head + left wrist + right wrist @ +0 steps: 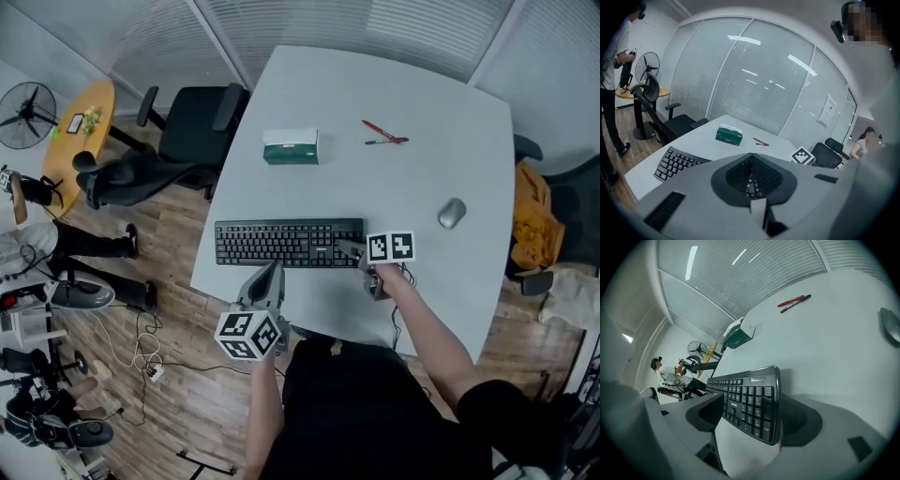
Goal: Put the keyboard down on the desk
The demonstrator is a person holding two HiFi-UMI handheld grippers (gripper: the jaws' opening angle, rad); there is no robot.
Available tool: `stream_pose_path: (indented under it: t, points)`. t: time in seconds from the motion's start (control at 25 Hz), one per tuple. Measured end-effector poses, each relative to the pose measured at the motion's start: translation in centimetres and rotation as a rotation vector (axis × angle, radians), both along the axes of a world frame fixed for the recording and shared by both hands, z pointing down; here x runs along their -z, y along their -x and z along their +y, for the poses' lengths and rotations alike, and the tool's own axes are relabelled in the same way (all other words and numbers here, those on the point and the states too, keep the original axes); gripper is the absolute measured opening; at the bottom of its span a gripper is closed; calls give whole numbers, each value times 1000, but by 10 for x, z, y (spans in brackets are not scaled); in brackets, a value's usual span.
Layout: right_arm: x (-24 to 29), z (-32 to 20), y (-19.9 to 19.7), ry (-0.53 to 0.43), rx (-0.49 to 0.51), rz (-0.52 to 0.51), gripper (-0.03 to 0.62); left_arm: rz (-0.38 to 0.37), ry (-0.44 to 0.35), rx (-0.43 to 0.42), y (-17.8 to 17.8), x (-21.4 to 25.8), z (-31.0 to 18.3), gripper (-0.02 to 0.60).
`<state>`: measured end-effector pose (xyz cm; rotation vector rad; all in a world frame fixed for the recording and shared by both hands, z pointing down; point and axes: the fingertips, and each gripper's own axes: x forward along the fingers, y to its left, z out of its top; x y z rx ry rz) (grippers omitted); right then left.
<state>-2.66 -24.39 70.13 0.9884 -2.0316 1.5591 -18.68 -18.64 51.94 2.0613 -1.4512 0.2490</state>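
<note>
A black keyboard (286, 243) lies flat on the white desk (412, 84), close to its front edge. My right gripper (349, 250) is at the keyboard's right end. In the right gripper view that end of the keyboard (750, 401) sits between the wide-set jaws, key side toward the left jaw, with a gap showing there. My left gripper (269, 277) hovers over the desk's front edge just below the keyboard, touching nothing. In the left gripper view its jaws meet in a seam (751, 157), and the keyboard (672, 163) lies beyond them to the left.
A green tissue box (291, 146), a red and a black pen (382, 132) and a grey mouse (451, 213) lie further back on the desk. A black office chair (192, 127) stands at the desk's left. A person (611, 70) stands at the far left.
</note>
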Motion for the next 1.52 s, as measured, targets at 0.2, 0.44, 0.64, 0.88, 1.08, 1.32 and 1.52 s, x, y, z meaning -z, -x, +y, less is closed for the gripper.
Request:
stream_pose_path:
  t: [0.2,0.44,0.64,0.88,1.08,1.32,1.52]
  points:
    - [12,9,-11,-90,19,50,300,-6,-11,-15,-9,2,9,-2]
    - [34,19,-16,-208,51,121,210,-13,-12,-38,-14,4,20,-2]
    - [59,28,-13,-347,70,190,96,-16,-21,-63,-11,7,29,-2]
    - [102,41,4,-514,64,220,20,-15,-57,-98,3,15,48,-2]
    - [141,65,34,-607,54,219,11,-6,-100,-137,25,28,68,-2]
    - [187,112,62,-696,15,198,11,-38,-189,-204,44,55,102,-2]
    - [225,149,80,-785,-9,198,11,-55,-232,-248,57,70,130,-3]
